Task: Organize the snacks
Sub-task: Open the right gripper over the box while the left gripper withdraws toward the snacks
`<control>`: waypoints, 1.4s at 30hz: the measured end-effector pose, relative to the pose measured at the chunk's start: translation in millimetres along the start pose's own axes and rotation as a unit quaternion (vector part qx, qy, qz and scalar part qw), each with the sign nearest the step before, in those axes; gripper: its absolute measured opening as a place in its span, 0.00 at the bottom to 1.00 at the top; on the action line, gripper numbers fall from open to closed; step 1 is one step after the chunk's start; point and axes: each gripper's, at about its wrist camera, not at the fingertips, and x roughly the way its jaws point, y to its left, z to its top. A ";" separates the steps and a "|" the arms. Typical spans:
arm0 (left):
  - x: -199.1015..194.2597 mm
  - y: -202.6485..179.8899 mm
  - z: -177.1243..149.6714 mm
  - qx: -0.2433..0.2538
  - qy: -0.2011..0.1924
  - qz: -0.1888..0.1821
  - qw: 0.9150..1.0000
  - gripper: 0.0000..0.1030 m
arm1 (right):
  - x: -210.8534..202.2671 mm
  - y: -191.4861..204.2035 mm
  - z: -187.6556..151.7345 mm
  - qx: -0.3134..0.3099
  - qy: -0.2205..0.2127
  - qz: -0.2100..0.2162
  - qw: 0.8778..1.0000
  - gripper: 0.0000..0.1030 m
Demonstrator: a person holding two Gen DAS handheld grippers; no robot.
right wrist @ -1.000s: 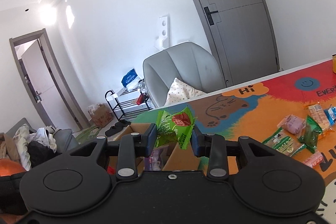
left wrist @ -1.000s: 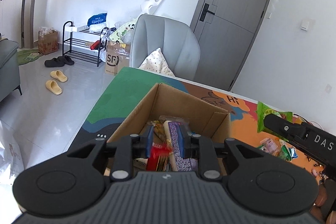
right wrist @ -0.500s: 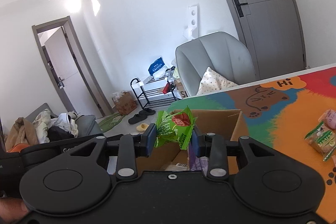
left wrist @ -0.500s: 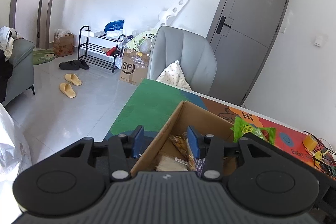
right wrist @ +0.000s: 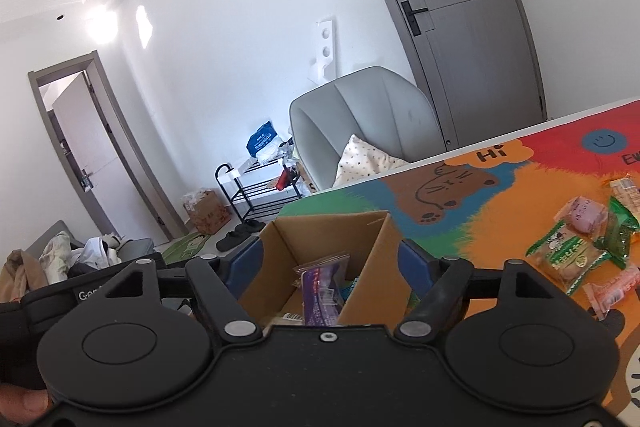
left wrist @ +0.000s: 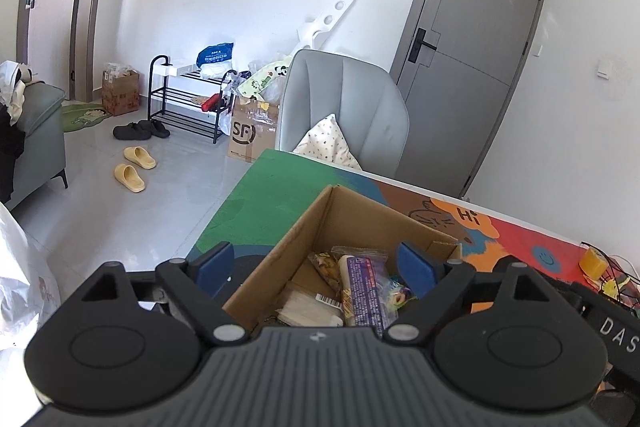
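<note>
While both grippers' jaws, just opened, hang empty over the cardboard box (left wrist: 352, 223), loose snacks (right wrist: 576, 251) lie nearby.

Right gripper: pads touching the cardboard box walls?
Cannot tell. Right wrist view: right gripper jaws wide, straddling the cardboard box; the overlap hides any gap.

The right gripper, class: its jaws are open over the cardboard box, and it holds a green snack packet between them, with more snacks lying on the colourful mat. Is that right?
One detail is wrong. The right gripper holds nothing: the right wrist view shows its jaws, which have just been opening, empty above the cardboard box. Loose snacks do lie on the colourful mat.
</note>
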 end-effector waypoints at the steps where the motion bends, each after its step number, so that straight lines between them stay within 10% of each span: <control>1: -0.4 -3.6 -0.8 0.003 0.001 -0.002 1.000 0.86 | -2.5 -2.6 0.0 0.001 -0.003 -0.005 1.000 0.77; 13: -8.1 -50.0 -15.3 0.036 0.004 -0.041 0.999 0.91 | -36.0 -39.4 2.6 0.026 -0.030 -0.074 0.996 0.99; 42: 8.0 -160.5 -59.5 0.115 0.041 -0.111 0.986 0.92 | -85.2 -157.9 -3.5 0.101 -0.054 -0.160 0.980 1.00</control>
